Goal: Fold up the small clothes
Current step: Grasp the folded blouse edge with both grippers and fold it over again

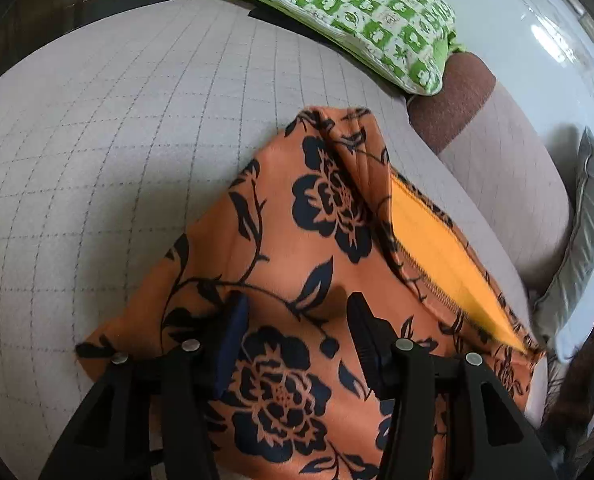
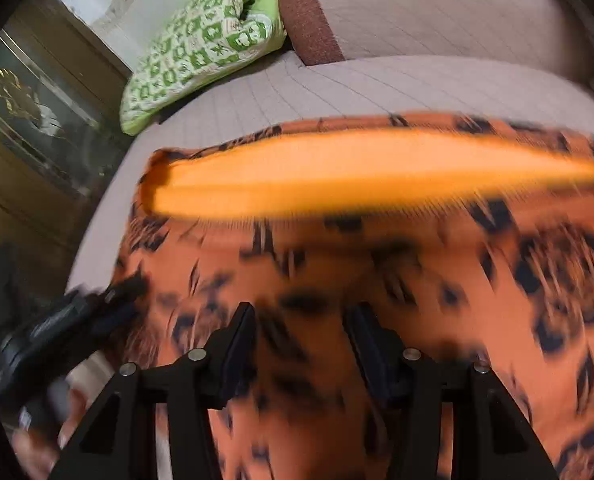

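Note:
An orange garment with a black flower print [image 1: 297,240] lies on the grey checked bed cover [image 1: 117,140]. Its plain orange inner side [image 1: 437,240] shows along a turned-back edge. My left gripper [image 1: 297,312] is open and hovers just over the cloth, fingers apart with fabric beneath them. In the right wrist view the same garment [image 2: 377,280] fills the lower frame, blurred, with the plain orange strip [image 2: 357,176] across it. My right gripper [image 2: 299,320] is open above the cloth. The left gripper [image 2: 77,320] shows at the garment's left edge.
A green and white patterned pillow [image 1: 357,12] lies at the far edge of the bed, also in the right wrist view [image 2: 201,44]. A brown and beige bolster [image 1: 477,112] and a grey cushion [image 1: 585,220] lie at the right. A dark cabinet [image 2: 25,120] stands beside the bed.

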Demonstrator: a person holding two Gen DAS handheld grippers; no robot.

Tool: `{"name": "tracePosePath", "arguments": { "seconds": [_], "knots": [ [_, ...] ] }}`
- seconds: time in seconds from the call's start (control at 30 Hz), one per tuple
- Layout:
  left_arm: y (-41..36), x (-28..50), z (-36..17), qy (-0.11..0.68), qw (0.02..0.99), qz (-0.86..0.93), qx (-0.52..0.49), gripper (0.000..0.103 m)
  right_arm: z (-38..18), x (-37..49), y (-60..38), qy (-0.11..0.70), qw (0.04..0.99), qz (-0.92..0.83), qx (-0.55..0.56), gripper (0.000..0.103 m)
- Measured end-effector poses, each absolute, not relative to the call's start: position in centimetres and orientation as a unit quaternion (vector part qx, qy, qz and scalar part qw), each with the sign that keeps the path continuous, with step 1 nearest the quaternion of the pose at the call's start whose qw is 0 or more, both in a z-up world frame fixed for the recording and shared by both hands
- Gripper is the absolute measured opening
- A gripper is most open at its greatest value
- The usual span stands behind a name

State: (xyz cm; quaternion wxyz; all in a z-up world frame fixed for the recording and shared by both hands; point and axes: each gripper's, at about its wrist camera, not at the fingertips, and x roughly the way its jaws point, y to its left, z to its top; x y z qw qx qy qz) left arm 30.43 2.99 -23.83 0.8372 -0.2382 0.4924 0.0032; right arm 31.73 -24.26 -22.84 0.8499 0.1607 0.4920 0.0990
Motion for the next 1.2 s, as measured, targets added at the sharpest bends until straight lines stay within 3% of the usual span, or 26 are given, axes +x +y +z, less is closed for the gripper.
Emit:
{"name": "tracePosePath", "arguments": {
  "seconds": [0.13,0.2,0.37,0.57,0.83,1.07,1.2],
  "knots": [
    [3.1,32.1,-23.4,0.483,0.844,0.005,-0.233,0.052,-22.5,39.0,-24.8,0.482,0.861,0.051,0.154,0.054],
    [3.6,32.6,-23.4,0.481,0.844,0.009,-0.237,0.052,-21.8,41.7,-27.1,0.461,0.861,0.026,0.213,0.054],
    [4.2,33.2,-22.2,0.461,0.861,0.028,-0.215,0.052,-18.8,39.9,-28.7,0.406,0.878,0.032,0.253,0.054],
    [6.3,32.7,-22.3,0.470,0.855,0.099,-0.195,0.053,-18.6,36.0,-25.1,0.431,0.863,0.121,0.234,0.054],
    [9.3,33.8,-23.8,0.500,0.834,0.137,-0.188,0.053,-22.1,41.5,-14.7,0.495,0.823,0.182,0.210,0.054],
    [11.5,34.8,-24.2,0.512,0.832,0.126,-0.172,0.053,-24.5,49.2,-16.2,0.464,0.846,0.057,0.257,0.049],
    [13.1,34.5,-23.3,0.495,0.839,0.135,-0.181,0.053,-23.6,48.1,-17.9,0.439,0.846,0.069,0.293,0.049]
  ]
}}
